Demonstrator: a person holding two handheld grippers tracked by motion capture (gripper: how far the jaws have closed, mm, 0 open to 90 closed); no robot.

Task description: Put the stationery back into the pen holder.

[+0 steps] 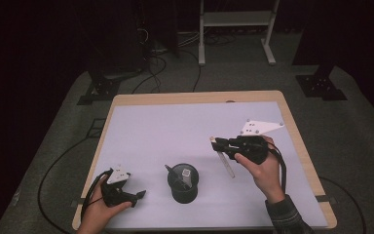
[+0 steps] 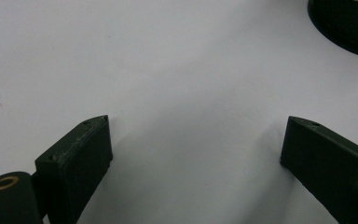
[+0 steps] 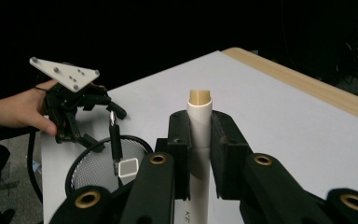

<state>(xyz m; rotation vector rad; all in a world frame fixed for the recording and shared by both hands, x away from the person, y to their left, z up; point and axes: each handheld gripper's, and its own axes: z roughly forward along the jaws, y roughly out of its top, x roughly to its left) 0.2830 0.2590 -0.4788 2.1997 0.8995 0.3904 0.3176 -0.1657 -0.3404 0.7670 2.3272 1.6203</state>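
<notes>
Jaws on your right gripper (image 1: 219, 143) are clamped around a white marker (image 3: 199, 140), holding it above the table (image 1: 175, 122), right of the black mesh cup (image 1: 182, 183). Your left gripper (image 1: 139, 196) rests left of that cup, jaws spread wide on nothing.

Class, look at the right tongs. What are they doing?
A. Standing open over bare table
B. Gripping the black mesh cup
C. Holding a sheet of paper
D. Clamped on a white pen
D: the right tongs have both jaws pressed against the white pen.
</notes>
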